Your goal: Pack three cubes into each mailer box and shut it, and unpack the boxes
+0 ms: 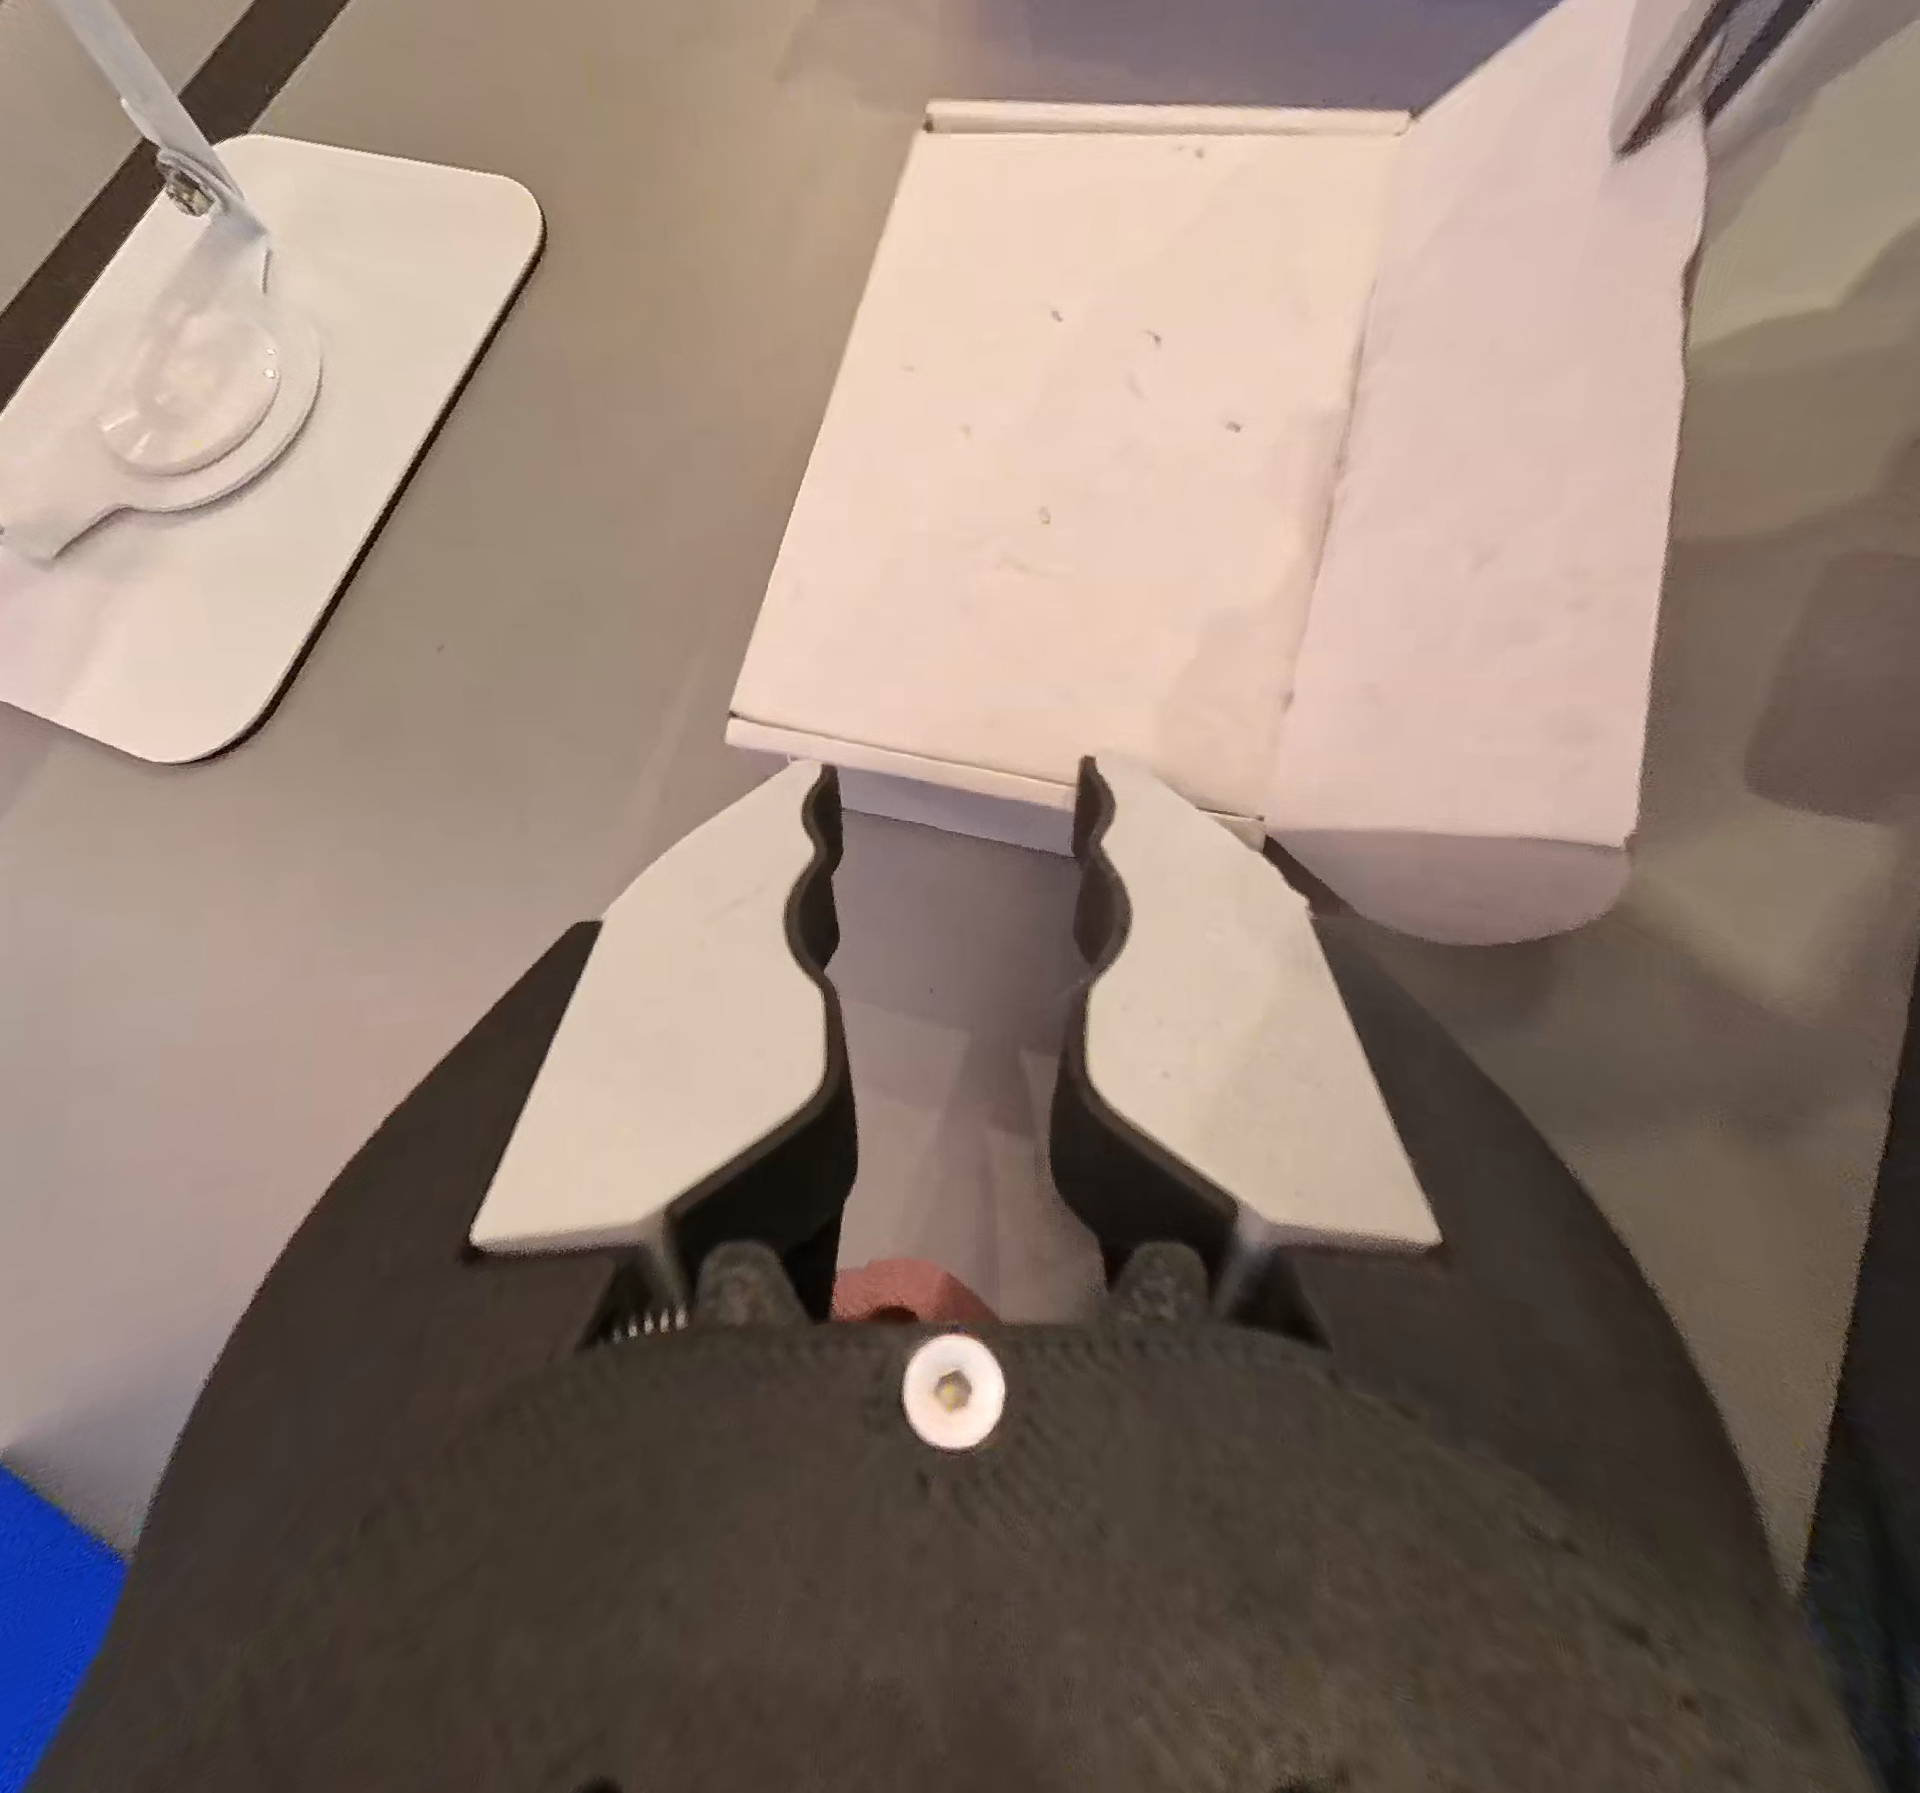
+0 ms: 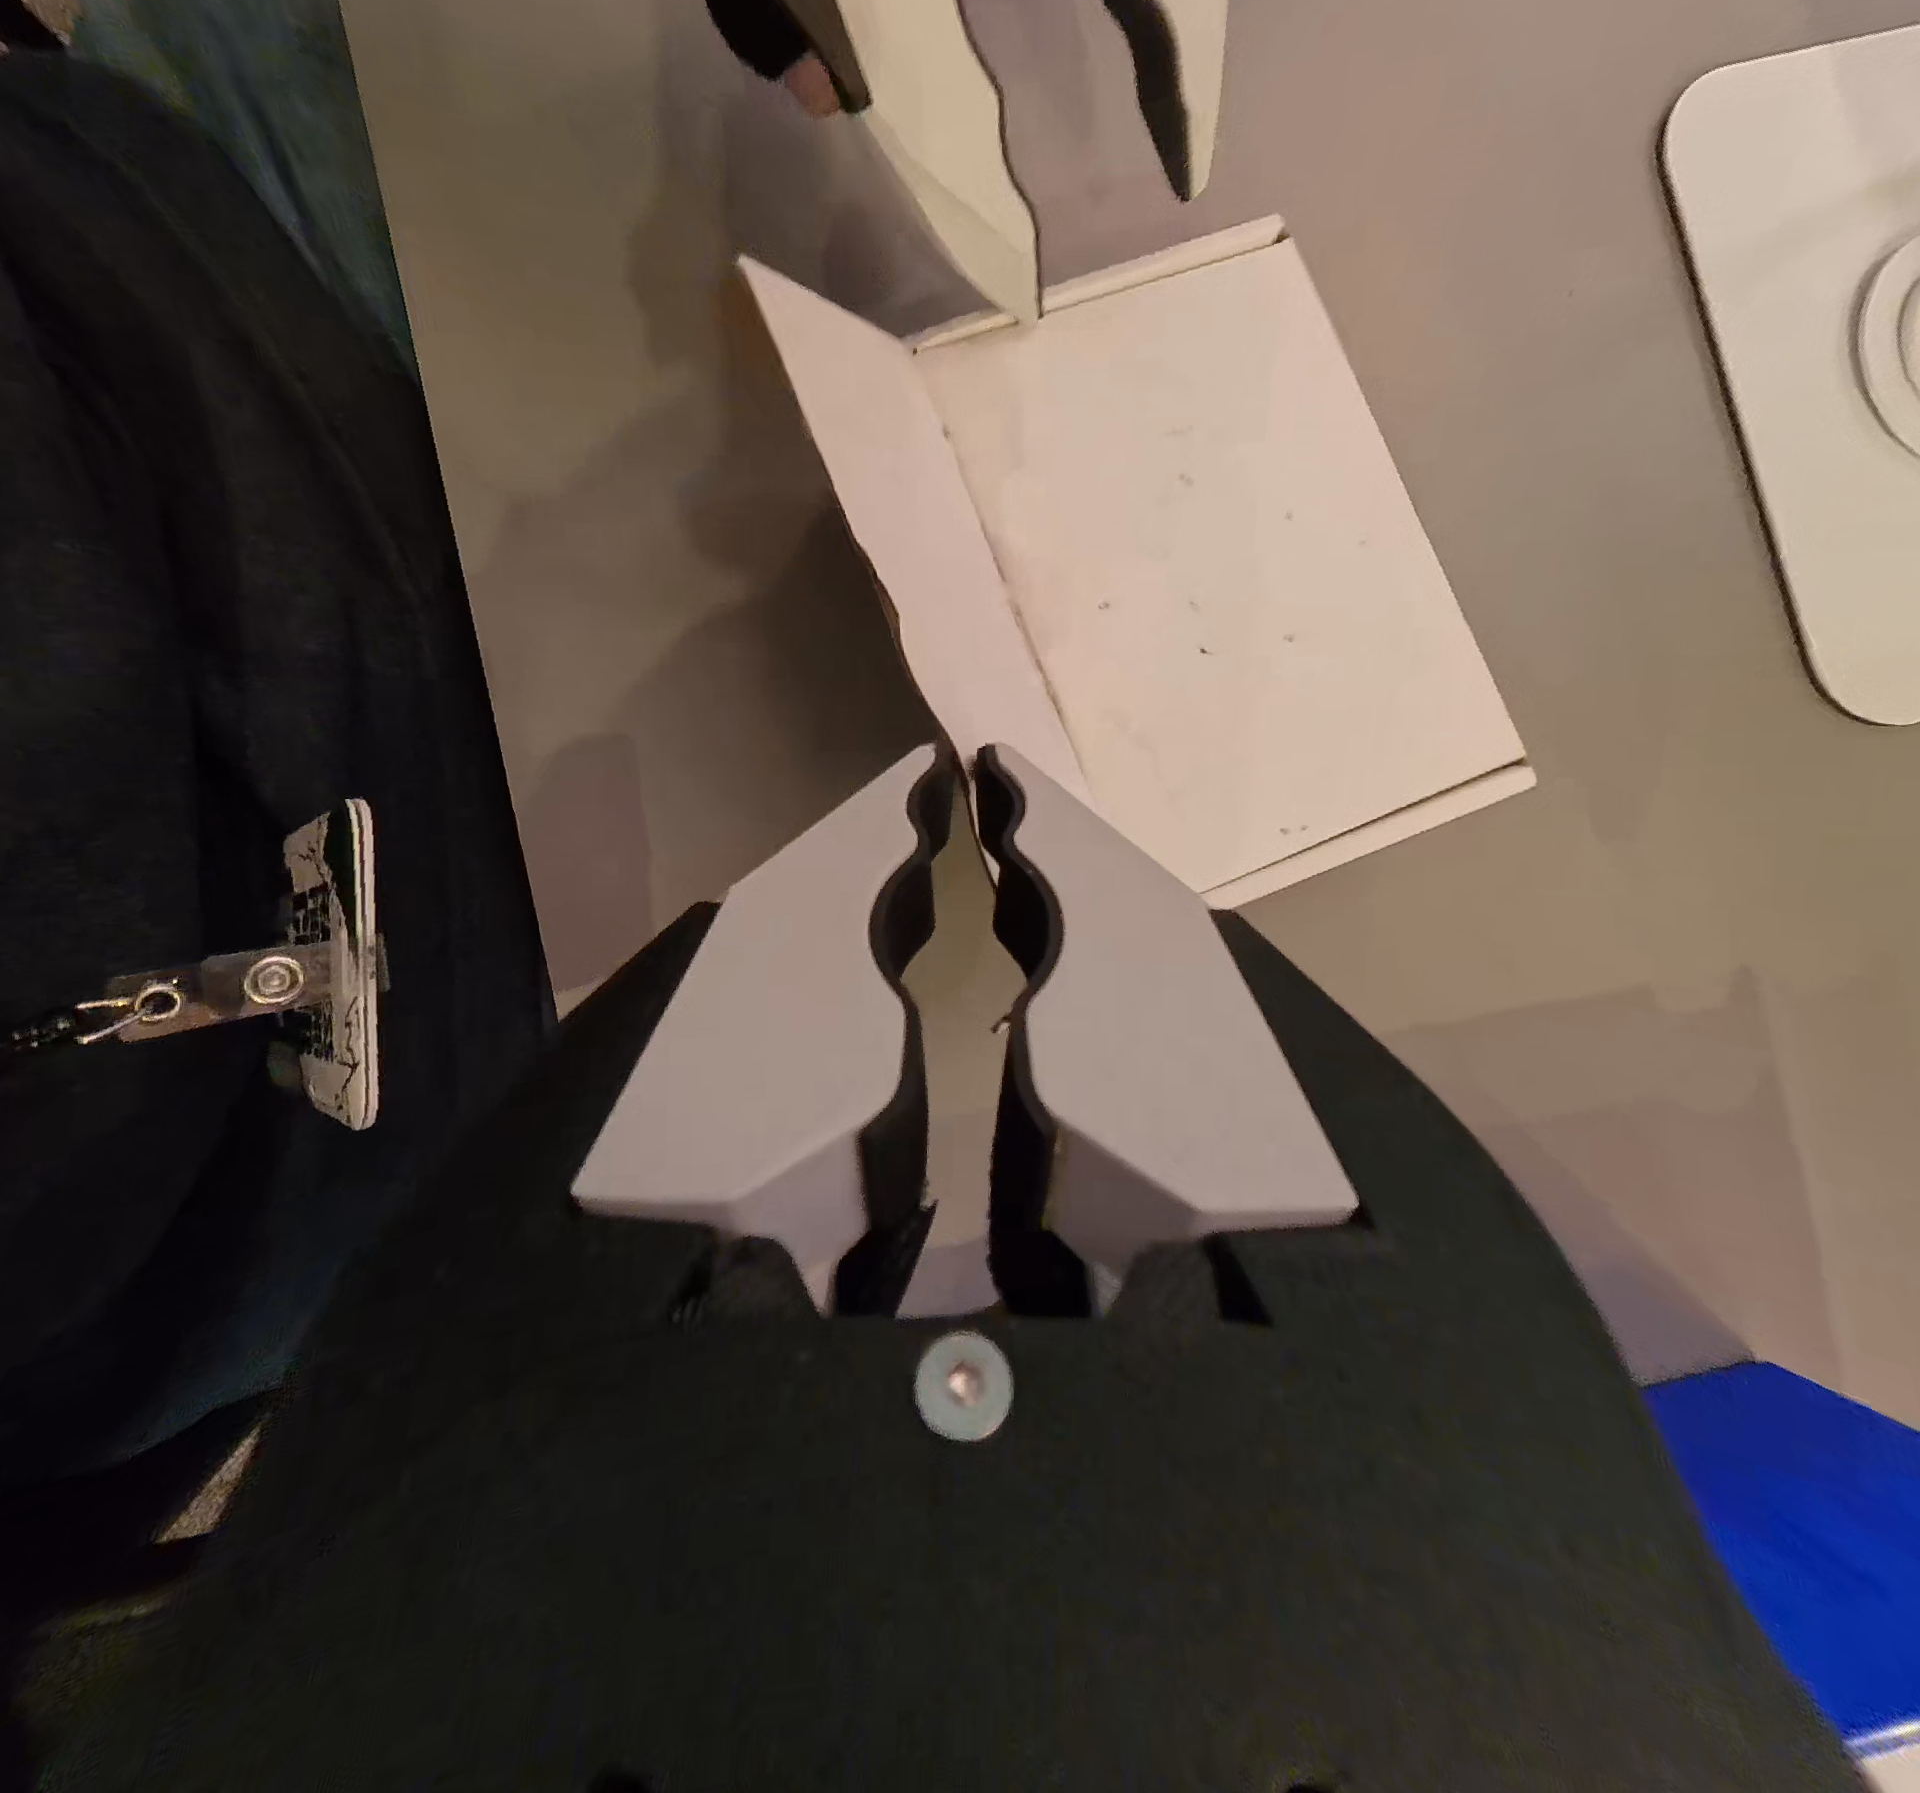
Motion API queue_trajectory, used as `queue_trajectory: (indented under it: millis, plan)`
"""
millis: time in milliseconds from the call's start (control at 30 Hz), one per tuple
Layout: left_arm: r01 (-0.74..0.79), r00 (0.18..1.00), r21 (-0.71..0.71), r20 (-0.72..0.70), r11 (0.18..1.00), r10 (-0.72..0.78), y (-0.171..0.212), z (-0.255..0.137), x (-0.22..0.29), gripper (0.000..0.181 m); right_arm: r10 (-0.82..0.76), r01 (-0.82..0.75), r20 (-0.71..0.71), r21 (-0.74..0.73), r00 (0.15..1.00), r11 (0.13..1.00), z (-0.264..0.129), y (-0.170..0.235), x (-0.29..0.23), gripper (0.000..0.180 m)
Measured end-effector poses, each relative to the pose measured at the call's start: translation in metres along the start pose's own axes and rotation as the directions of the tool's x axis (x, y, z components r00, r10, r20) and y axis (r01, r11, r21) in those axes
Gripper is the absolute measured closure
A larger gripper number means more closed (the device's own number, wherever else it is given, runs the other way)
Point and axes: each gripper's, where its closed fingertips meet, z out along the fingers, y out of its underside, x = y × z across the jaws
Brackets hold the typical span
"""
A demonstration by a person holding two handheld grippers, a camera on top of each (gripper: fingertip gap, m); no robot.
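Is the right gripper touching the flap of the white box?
Touching. In the right wrist view, the right gripper has its jaws nearly closed on the edge of the box's flap, which runs in between the fingertips.

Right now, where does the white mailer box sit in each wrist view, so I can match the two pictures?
Left wrist view: mailer box lies at centre, just beyond the open left hand-held gripper, its flap extending right.
Right wrist view: mailer box sits right of centre; the right hand-held gripper pinches its flap on the left.
Shared landmark: the white lamp base, at left in the left wrist view and at the right edge in the right wrist view.
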Motion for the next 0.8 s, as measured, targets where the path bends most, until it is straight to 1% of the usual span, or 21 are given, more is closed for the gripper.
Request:
queue_trajectory:
  millis: [300, 400, 800]
  plan:
    - [-0.017, 1.000, -0.007, -0.026, 1.000, 0.017, -0.005, 0.001, -0.001, 0.139, 0.039, -0.040, 0.015, 0.030, 0.999, 0.999, -0.005, -0.001, 0.007, 0.178]
    - [0.005, 0.998, -0.009, -0.058, 1.000, -0.005, -0.004, 0.001, 0.001, 0.139, 0.039, -0.039, 0.016, 0.033, 0.999, 0.999, -0.004, 0.001, 0.006, 0.178]
    - [0.004, 0.991, -0.019, -0.136, 1.000, -0.007, -0.001, 0.002, 0.011, 0.141, 0.062, -0.063, 0.036, 0.051, 0.997, 0.997, -0.003, 0.006, 0.003, 0.178]
